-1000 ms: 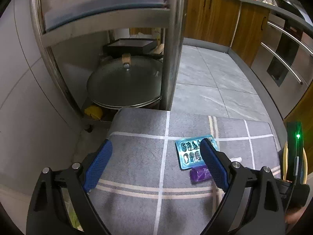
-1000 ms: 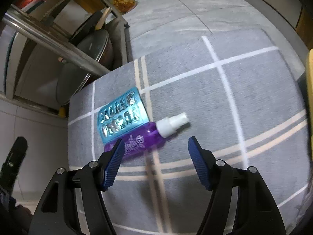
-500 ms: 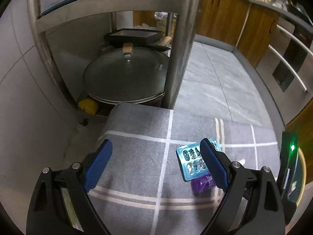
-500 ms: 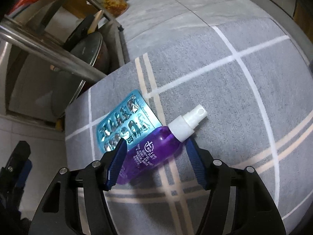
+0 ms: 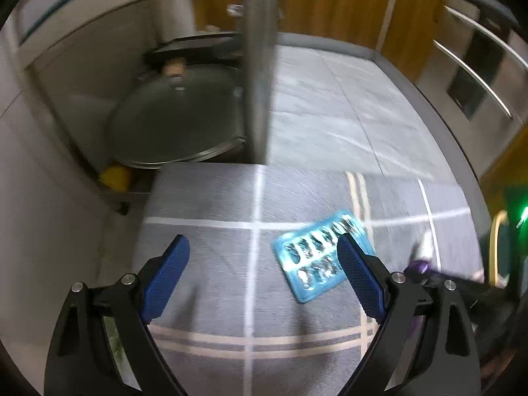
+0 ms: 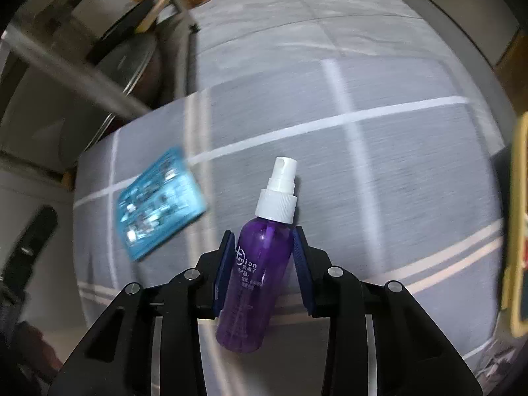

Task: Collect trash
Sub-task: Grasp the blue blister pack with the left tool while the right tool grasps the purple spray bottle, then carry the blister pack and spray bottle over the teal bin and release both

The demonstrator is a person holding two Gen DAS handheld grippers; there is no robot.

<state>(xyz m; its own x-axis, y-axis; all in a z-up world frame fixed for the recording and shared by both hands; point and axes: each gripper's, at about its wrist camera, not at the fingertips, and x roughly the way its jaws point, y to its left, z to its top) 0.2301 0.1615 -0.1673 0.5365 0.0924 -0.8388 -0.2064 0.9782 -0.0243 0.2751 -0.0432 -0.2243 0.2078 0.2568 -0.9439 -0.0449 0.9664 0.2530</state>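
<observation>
Between right gripper (image 6: 264, 250) pads now: one purple plastic spray bottle (image 6: 254, 274), clamped. At ten o'clock: one blue blister pack (image 6: 160, 203). Left gripper (image 5: 262, 275): wide open, empty.

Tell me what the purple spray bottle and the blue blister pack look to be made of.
Purple spray bottle: translucent glossy plastic, likely; light passes through the body, and the cap is opaque white ribbed plastic. Blue blister pack: probably thin plastic or foil sheet; its pockets glint silver, though blur hides detail.

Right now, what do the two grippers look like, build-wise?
Both match: the left gripper and right gripper have black angular frames with cut-out arms, silver round bolts at the joints, and blue textured pads on the fingers. No cables or sleeves visible.
</observation>
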